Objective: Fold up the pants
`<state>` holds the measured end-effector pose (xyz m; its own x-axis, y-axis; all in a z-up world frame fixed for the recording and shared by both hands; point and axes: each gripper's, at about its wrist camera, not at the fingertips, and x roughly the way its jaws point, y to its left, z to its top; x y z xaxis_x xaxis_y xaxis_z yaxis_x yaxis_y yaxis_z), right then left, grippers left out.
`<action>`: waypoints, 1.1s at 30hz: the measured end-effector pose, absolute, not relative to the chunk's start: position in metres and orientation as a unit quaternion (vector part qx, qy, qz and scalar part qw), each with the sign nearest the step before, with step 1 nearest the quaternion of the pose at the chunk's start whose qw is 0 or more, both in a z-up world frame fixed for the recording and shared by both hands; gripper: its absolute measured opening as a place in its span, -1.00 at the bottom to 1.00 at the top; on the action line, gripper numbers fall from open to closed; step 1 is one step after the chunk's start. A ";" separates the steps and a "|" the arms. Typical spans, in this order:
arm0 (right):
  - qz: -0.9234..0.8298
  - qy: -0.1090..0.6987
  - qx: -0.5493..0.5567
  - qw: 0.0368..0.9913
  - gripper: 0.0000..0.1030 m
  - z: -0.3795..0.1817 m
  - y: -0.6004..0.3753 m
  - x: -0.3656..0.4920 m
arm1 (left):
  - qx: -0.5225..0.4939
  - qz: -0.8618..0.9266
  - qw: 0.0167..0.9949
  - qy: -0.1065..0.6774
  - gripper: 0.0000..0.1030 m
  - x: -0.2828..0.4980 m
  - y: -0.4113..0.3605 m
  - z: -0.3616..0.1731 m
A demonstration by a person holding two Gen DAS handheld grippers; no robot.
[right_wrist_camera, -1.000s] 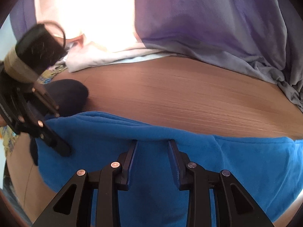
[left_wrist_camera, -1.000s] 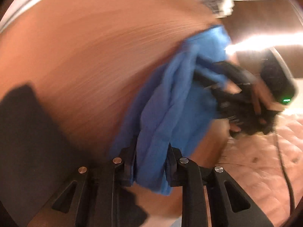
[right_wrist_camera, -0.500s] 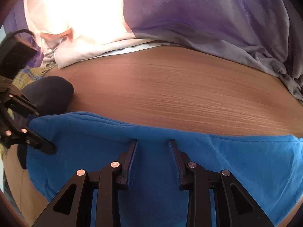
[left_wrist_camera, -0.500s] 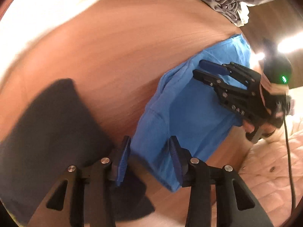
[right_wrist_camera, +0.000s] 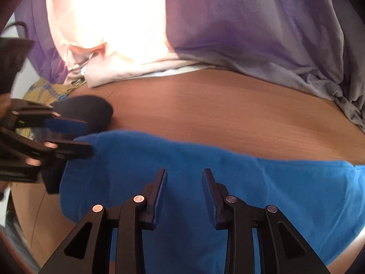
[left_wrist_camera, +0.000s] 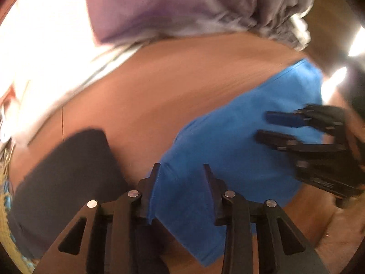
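Wood-grain bench (right_wrist_camera: 228, 114) fills the middle of both views, with a heap of purple-grey cloth (right_wrist_camera: 251, 34) along its far edge and a pale sheet (right_wrist_camera: 127, 70) washed out by strong light beside it. The blue pants (right_wrist_camera: 228, 194) lie flat on the near part of the bench, folded into a long band.

Against the frames a second ago, the left tongs (left_wrist_camera: 181, 173) have let go: then they pinched a bunched fold of the pants, and now their jaws stand wide apart over the pants' near corner, gripping nothing. The left camera has also swung, so the purple-grey cloth (left_wrist_camera: 182, 11) now fills its upper part. The right tongs (right_wrist_camera: 183, 178) are much as before (jaws spread, empty), hovering over the pants near their far edge.

In the left view the right tongs (left_wrist_camera: 264, 125) reach in from the right above the pants (left_wrist_camera: 228, 148); in the right view the left tongs (right_wrist_camera: 89, 137) sit at the pants' left end. A dark folded garment (left_wrist_camera: 68, 171) lies just left of the pants, and in the right view only its rounded end (right_wrist_camera: 91, 107) shows. A yellow patterned fabric (right_wrist_camera: 45, 91) peeks out behind it.

Motion blur smears the left view, and whether either set of tongs touches the fabric cannot be told.
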<state>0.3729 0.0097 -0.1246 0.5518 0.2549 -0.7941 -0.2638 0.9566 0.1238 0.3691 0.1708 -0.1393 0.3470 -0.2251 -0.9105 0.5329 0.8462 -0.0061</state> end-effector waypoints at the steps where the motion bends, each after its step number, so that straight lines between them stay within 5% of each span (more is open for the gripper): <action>1: 0.148 0.453 -0.008 0.879 -0.37 -0.127 0.010 0.370 | 0.144 -0.222 0.805 0.531 -0.35 0.371 0.173 -0.149; 12: 0.159 0.469 -0.011 0.869 -0.29 -0.139 0.010 0.361 | 0.086 -0.201 0.827 0.518 -0.28 0.361 0.184 -0.140; 23: 0.106 0.369 0.011 0.923 -0.11 -0.061 -0.036 0.306 | 0.063 -0.196 0.902 0.378 0.22 0.299 0.148 -0.071; 27: 0.060 0.333 0.026 0.941 0.21 -0.039 -0.064 0.275 | 0.054 -0.191 0.914 0.353 0.43 0.284 0.130 -0.064; 33: -0.010 0.305 0.028 0.952 0.22 -0.028 -0.113 0.250 | 0.050 -0.194 0.929 0.312 0.62 0.257 0.086 -0.049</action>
